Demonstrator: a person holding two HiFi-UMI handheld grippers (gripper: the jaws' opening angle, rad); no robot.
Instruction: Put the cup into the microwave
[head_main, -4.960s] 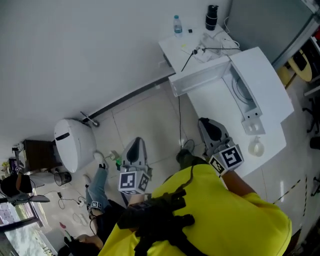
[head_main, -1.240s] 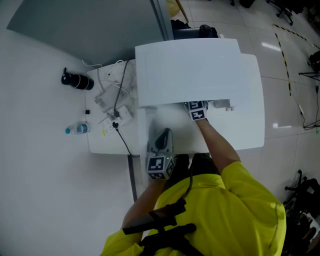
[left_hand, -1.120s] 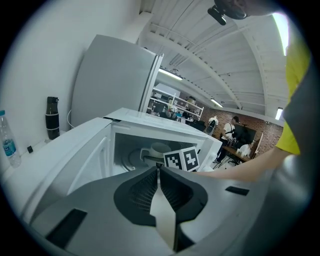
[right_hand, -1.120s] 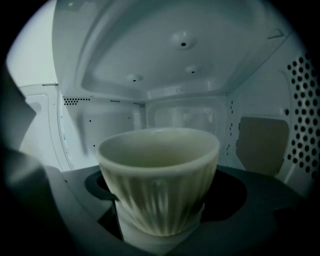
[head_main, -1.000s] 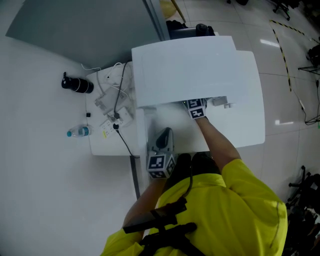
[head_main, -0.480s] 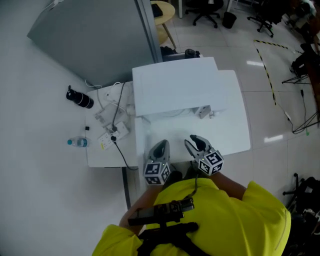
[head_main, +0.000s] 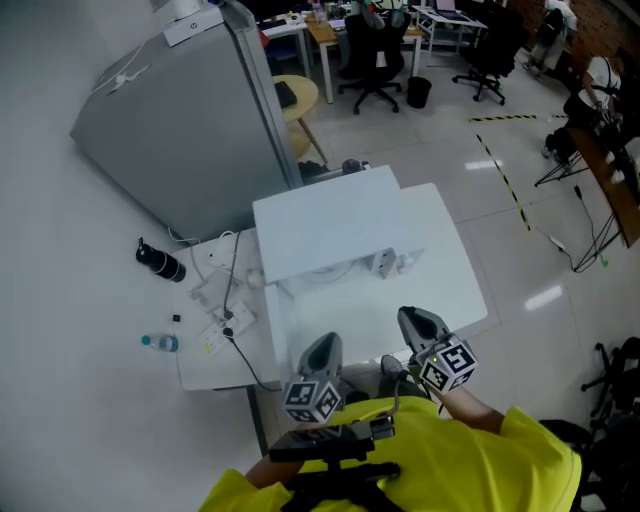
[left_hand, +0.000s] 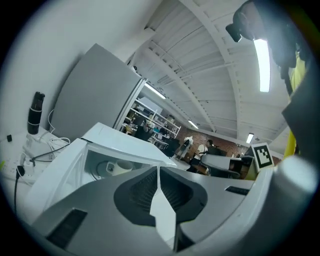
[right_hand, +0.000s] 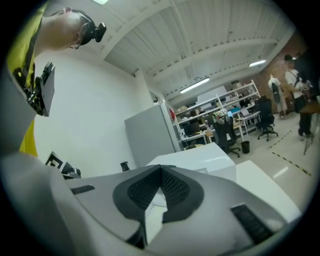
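Sitting inside the open microwave, the cup shows only in the left gripper view: a small white mug, its handle turned to the left. I judge it stiff, smooth and rather light, probably breakable if knocked against the cavity wall. The handle or the rim would be the safest place to take hold.

The left gripper has its jaws pressed together with nothing between them. The right gripper has just been closing its jaws, and they now meet, also empty. Both are held well back from the microwave.

In the head view the roof of the microwave covers the cavity, so the cup is hidden there. Its lower part is cut off by the left gripper's body, and I cannot tell if it holds anything.
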